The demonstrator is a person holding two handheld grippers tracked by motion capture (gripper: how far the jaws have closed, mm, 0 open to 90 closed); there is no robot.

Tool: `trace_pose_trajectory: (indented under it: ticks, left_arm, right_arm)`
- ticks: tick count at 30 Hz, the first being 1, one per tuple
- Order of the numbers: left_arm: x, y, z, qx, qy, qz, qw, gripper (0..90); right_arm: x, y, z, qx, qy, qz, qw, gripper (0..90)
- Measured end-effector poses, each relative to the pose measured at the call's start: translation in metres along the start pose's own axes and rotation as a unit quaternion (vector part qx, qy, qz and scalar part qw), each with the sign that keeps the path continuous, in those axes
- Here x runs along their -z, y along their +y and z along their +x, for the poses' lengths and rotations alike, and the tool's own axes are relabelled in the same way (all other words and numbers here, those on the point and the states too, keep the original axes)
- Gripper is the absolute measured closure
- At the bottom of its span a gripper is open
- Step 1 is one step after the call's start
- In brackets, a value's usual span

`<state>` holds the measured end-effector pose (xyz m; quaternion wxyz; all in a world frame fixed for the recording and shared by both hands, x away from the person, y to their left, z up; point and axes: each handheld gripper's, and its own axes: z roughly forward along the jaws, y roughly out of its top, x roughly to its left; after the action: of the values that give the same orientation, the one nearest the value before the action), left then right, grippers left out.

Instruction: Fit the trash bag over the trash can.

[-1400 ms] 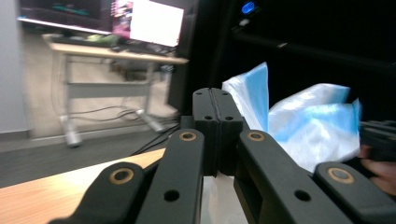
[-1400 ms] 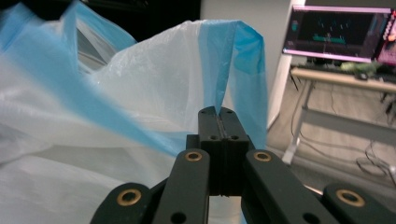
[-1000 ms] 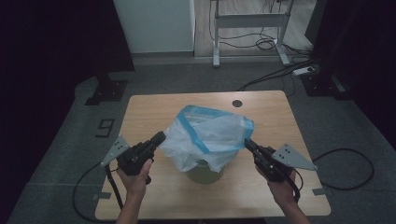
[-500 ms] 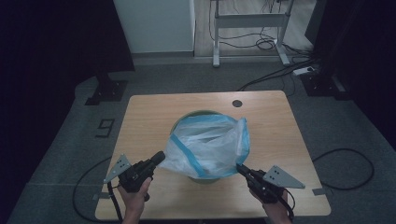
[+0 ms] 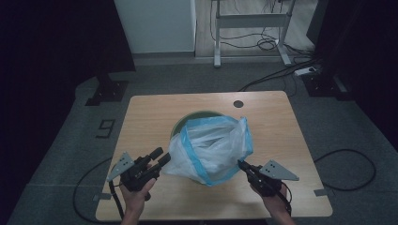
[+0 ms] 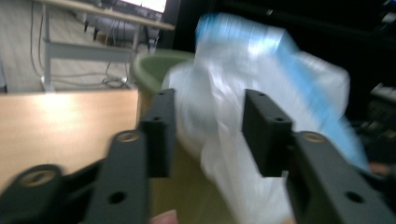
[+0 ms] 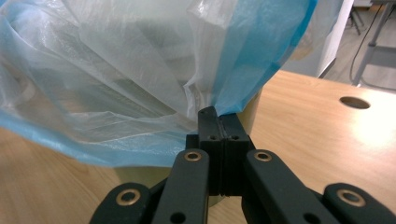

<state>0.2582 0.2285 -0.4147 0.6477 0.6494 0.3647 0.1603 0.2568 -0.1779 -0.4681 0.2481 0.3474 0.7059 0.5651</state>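
A white plastic bag with a blue rim (image 5: pixel 211 145) sits in a round green bin (image 5: pixel 187 119) on the wooden table (image 5: pixel 150 112), and its mouth is drawn toward the near edge. My right gripper (image 5: pixel 241 165) is shut on the bag's blue rim (image 7: pixel 243 70), pinching it at the jaw tips (image 7: pixel 217 112). My left gripper (image 5: pixel 159 157) is open at the bag's left side. In the left gripper view its jaws (image 6: pixel 208 107) stand apart with the blurred bag (image 6: pixel 243 70) and the bin's rim (image 6: pixel 149 63) beyond them.
A round cable hole (image 5: pixel 238 103) lies at the table's far right. Behind the table stand a metal desk frame (image 5: pixel 248 21), floor cables and a power strip (image 5: pixel 305 71). A floor marker "9" (image 5: pixel 105 127) lies to the left.
Both grippers have moved toward the near edge and pulled the bag's mouth off the far side of the bin. The left gripper's jaws now stand open beside the bag.
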Motion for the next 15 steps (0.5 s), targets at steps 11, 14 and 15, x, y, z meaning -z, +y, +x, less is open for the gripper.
trace_pose_trajectory:
  ticks: [11, 14, 15]
  left_arm:
    - [-0.042, 0.063, 0.003, -0.006, -0.021, 0.073, 0.9971, 31.1]
    - [-0.061, 0.067, 0.004, 0.005, -0.037, 0.102, 0.9940, 27.9]
    - [-0.066, 0.068, 0.003, 0.005, -0.040, 0.111, 0.9930, 27.1]
  right_arm:
    - [-0.003, 0.000, 0.006, 0.023, -0.006, 0.005, 0.9997, 88.2]
    - [-0.004, 0.000, 0.006, 0.025, -0.007, 0.006, 0.9997, 88.0]
    - [-0.004, 0.000, 0.006, 0.025, -0.007, 0.005, 0.9996, 87.9]
